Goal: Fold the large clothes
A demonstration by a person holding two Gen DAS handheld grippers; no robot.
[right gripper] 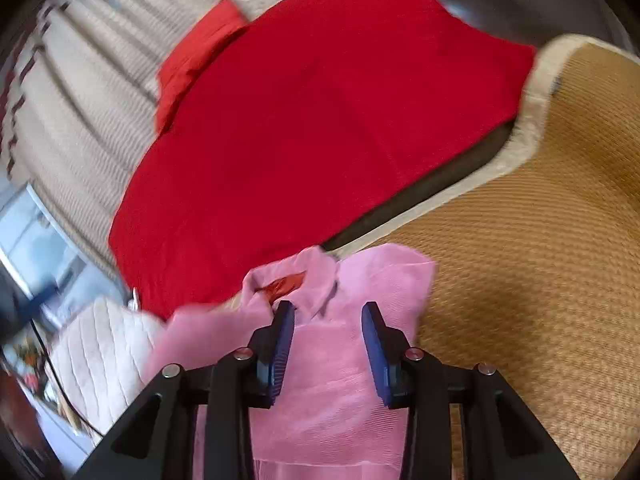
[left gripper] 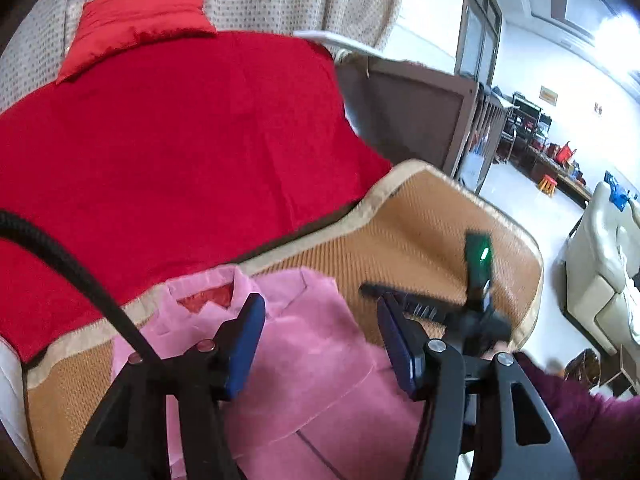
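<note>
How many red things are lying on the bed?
2. A big red blanket is spread across the bed, and a small red pillow sits at its far edge by the curtain. More could be hidden outside the views.

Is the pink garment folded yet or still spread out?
Partly folded: the pink garment lies collar-up on the woven mat with a sleeve edge turned in; its lower part is hidden.

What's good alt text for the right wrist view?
The right gripper hangs open above a pink garment, collar end away from the camera, with nothing between its blue pads. The garment lies on a tan woven mat; beyond it are a red blanket, a red pillow and a pale curtain. The picture is motion-blurred.
</note>
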